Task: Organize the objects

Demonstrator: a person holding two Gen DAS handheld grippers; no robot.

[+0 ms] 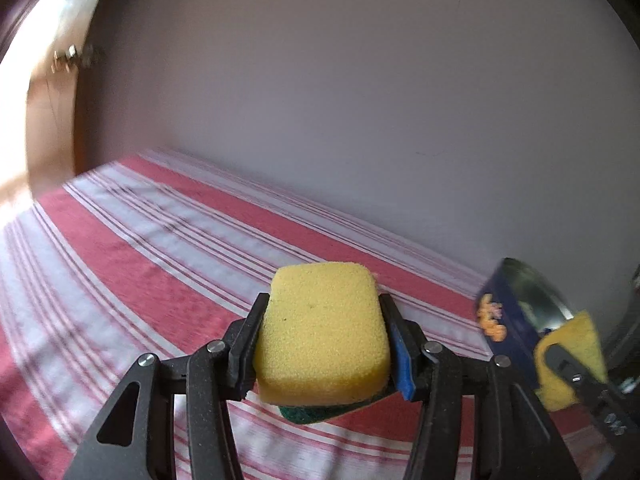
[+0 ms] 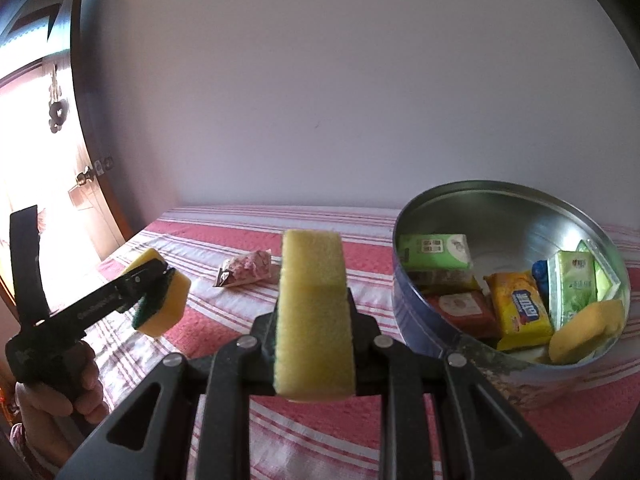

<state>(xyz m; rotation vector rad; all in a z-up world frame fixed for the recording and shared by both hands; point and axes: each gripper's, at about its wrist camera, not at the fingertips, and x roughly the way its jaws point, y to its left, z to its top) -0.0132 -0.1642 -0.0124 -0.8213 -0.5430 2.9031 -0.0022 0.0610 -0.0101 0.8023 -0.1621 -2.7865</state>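
Observation:
My left gripper [image 1: 324,300] is shut on a yellow sponge with a green scouring underside [image 1: 322,332], held flat above the striped cloth. In the right wrist view the same gripper [image 2: 160,292] and its sponge [image 2: 166,304] hang at the left, with a hand [image 2: 52,384] on the handle. A second yellow sponge [image 2: 314,312] stands on edge in my right gripper [image 2: 314,300], which is shut on it just left of the round metal tin [image 2: 424,320]. The left wrist view catches this right gripper [image 1: 560,356] and the tin [image 1: 516,312] at its right edge.
The tin holds another yellow sponge [image 2: 588,330], a yellow biscuit pack [image 2: 518,314], green packs [image 2: 436,250] and a red pack [image 2: 460,308]. A small pink packet [image 2: 246,268] lies on the red-and-white striped cloth [image 1: 160,248]. A plain wall rises behind; a door stands at far left.

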